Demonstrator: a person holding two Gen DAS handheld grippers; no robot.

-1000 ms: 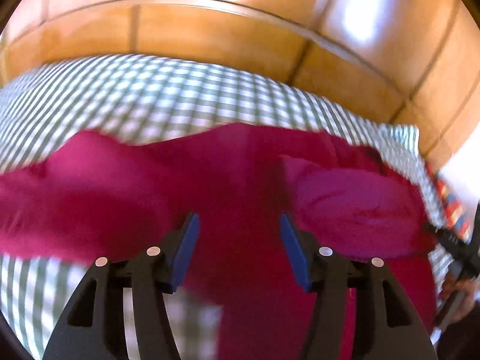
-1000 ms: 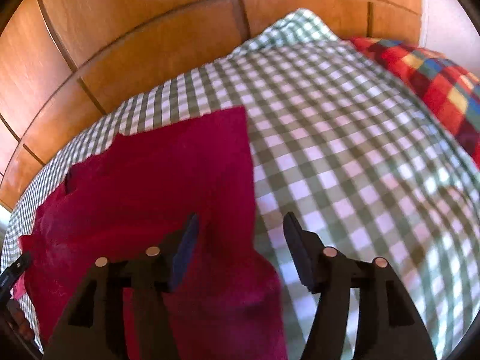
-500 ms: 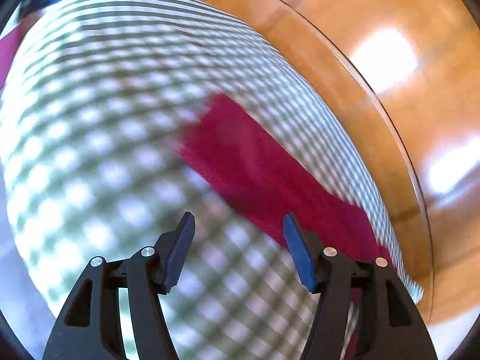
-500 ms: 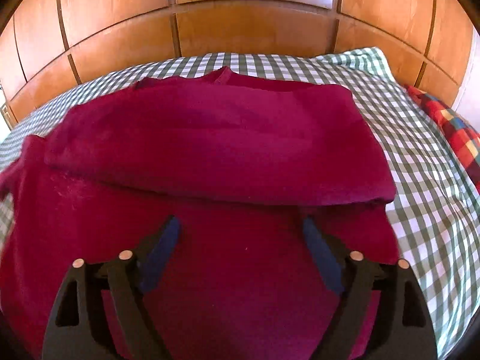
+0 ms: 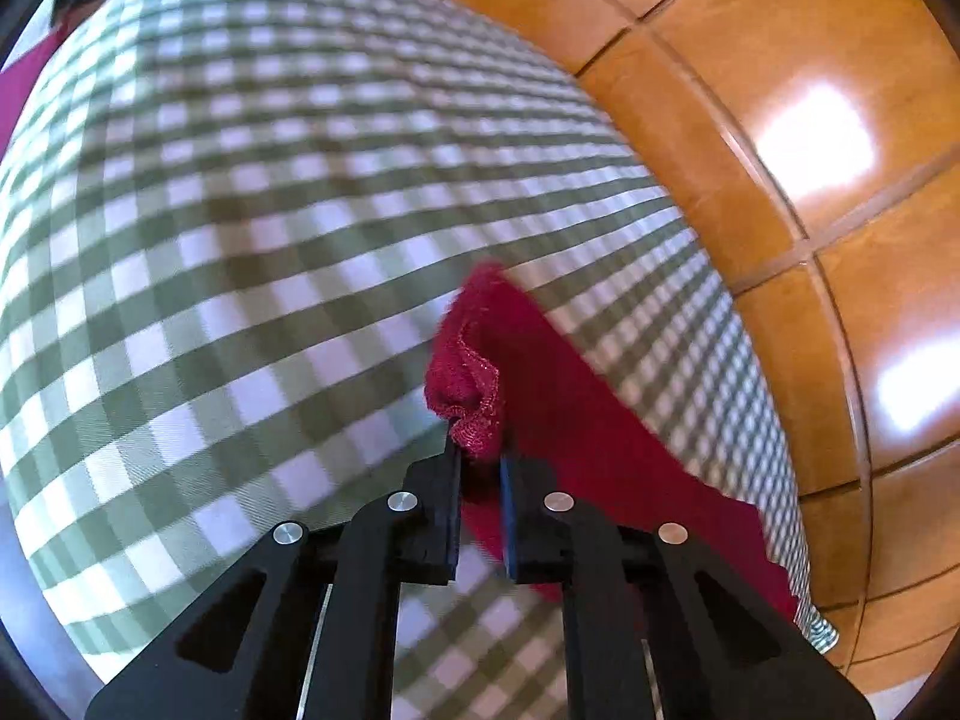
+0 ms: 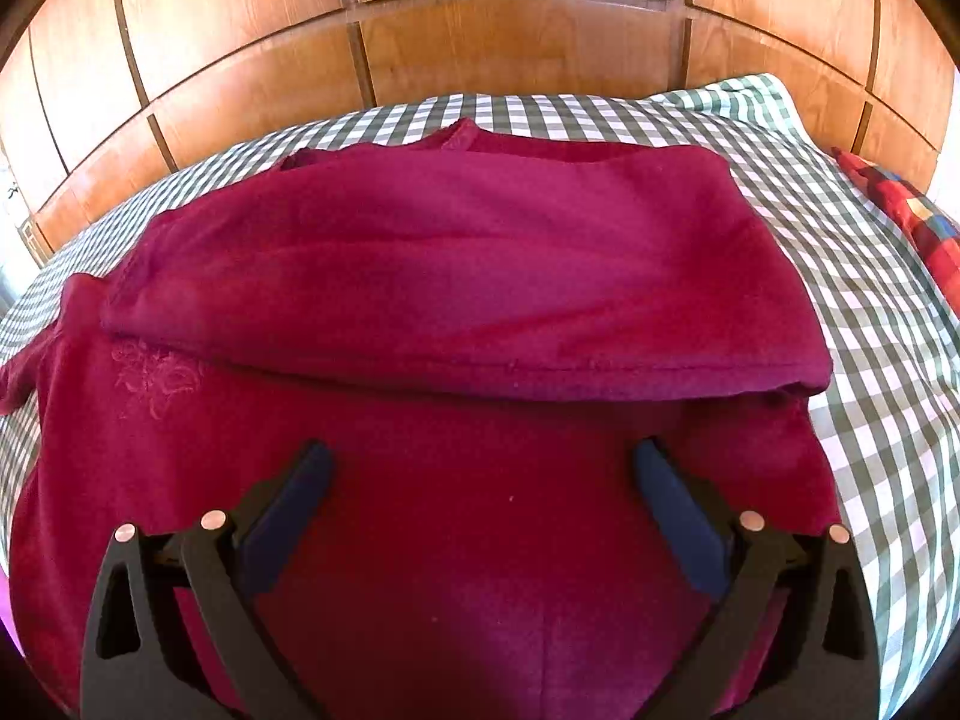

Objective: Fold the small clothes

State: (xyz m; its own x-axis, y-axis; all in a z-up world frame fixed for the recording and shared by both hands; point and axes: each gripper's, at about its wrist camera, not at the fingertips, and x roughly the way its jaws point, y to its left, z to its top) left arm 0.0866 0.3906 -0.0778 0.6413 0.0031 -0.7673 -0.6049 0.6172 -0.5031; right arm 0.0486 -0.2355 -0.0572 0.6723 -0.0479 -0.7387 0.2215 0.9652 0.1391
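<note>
The far checks of the green-and-white gingham bedsheet [image 5: 252, 252] are blurring in the left wrist view, and the lower hem of the dark red knitted top [image 6: 456, 276] is running out of the right view. The top is lying on the sheet before the brown wooden panelled headboard [image 6: 510, 48], one part folded across its body. The left gripper [image 5: 480, 468], its jaws just having closed, is pinching a bunched sleeve end [image 5: 465, 384]. The right gripper [image 6: 480, 480], jaws just widened and gaping, is hovering over the top, gripping nothing.
</note>
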